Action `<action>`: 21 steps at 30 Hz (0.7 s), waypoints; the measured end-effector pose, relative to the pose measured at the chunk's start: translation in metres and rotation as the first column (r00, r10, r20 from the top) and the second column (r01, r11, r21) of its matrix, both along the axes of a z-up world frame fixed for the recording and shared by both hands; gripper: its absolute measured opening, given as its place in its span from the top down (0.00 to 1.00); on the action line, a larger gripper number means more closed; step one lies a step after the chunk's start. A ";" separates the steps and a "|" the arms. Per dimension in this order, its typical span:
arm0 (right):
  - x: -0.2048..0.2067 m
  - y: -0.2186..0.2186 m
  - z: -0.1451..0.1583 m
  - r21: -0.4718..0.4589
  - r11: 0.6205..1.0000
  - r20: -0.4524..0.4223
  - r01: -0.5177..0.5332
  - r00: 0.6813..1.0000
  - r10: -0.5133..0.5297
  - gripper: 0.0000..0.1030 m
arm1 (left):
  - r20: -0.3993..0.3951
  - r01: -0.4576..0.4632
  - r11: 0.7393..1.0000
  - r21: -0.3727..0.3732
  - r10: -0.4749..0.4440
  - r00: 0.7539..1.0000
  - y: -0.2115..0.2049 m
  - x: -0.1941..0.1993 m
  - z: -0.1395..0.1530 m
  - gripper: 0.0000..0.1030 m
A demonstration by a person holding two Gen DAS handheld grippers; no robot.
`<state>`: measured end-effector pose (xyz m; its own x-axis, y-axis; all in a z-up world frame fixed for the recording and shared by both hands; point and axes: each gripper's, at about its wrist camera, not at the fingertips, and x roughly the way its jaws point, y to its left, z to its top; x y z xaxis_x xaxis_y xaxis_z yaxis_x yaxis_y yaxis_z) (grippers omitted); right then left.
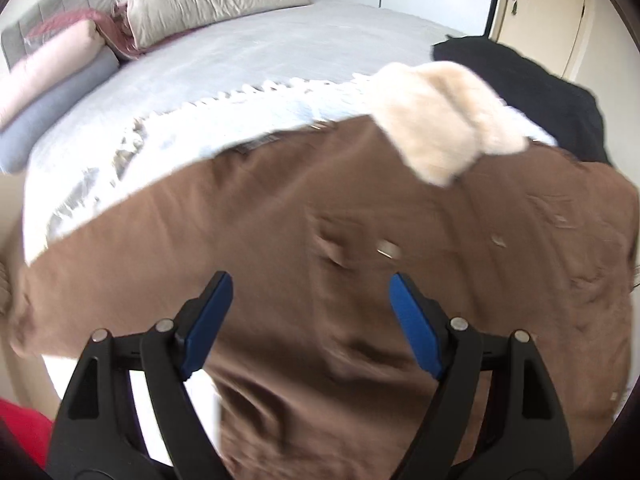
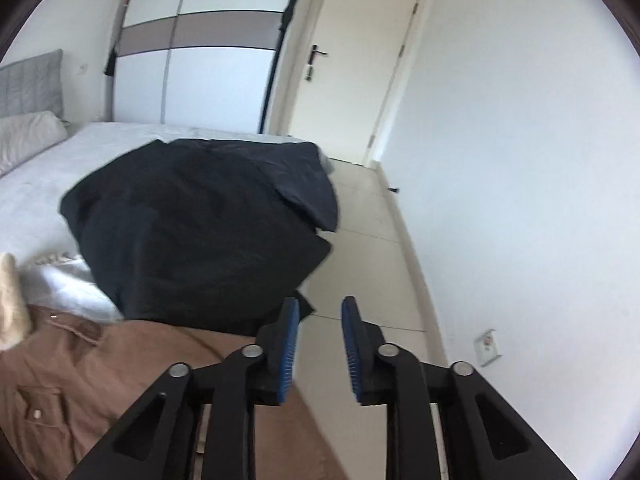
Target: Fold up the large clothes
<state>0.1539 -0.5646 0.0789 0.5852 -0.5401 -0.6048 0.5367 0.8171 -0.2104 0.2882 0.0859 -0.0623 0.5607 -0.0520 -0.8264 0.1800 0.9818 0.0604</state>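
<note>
A large brown coat point(image 1: 320, 240) with a cream fur collar point(image 1: 444, 120) lies spread on the near end of the bed. My left gripper point(image 1: 310, 284) is open and empty, hovering just above the coat's middle. In the right wrist view the coat point(image 2: 132, 384) fills the lower left, with the collar point(image 2: 12, 304) at the left edge. My right gripper point(image 2: 320, 308) is open with a narrow gap and empty, past the coat's right edge, over the floor. A black garment point(image 2: 200, 232) lies on the bed corner beyond the coat; it also shows in the left wrist view point(image 1: 532, 84).
The bed point(image 1: 260, 60) has a pale sheet, a fringed white blanket point(image 1: 248, 120), pillows point(image 1: 208, 4) and rolled bolsters point(image 1: 52, 80) at the headboard. A wardrobe point(image 2: 200, 60), a closed door point(image 2: 352, 68), tiled floor point(image 2: 368, 264) and a white wall point(image 2: 520, 160) lie on the right.
</note>
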 end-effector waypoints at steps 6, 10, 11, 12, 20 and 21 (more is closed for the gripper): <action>0.070 0.088 -0.048 0.093 0.924 -0.091 -0.370 0.921 0.378 0.34 | 0.014 -0.048 0.993 0.110 0.046 0.999 0.035 0.086 -0.025 0.21; 0.136 0.124 -0.089 0.164 0.860 -0.143 -0.483 0.851 0.505 0.34 | -0.014 -0.041 0.995 0.093 0.043 0.999 0.037 0.137 -0.039 0.21; 0.148 0.130 -0.101 0.176 0.852 -0.157 -0.494 0.840 0.520 0.34 | -0.023 -0.030 0.995 0.093 0.033 0.999 0.036 0.151 -0.043 0.21; 0.162 0.135 -0.111 0.188 0.843 -0.172 -0.504 0.828 0.534 0.34 | -0.034 -0.017 0.996 0.092 0.020 0.999 0.036 0.161 -0.047 0.21; 0.219 0.134 -0.185 0.339 0.805 -0.250 -0.486 0.779 0.575 0.34 | -0.202 0.037 0.990 -0.138 -0.064 0.977 0.043 0.194 -0.074 0.32; 0.220 0.133 -0.196 0.358 0.806 -0.256 -0.471 0.781 0.570 0.35 | -0.201 0.051 0.988 -0.148 -0.080 0.976 0.041 0.189 -0.074 0.36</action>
<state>0.3740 -0.4314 -0.1167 0.4629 -0.0061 -0.8864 -0.0518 0.9981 -0.0339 0.4775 0.1271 -0.1359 0.3711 -0.2070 -0.9052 0.2381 0.9635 -0.1227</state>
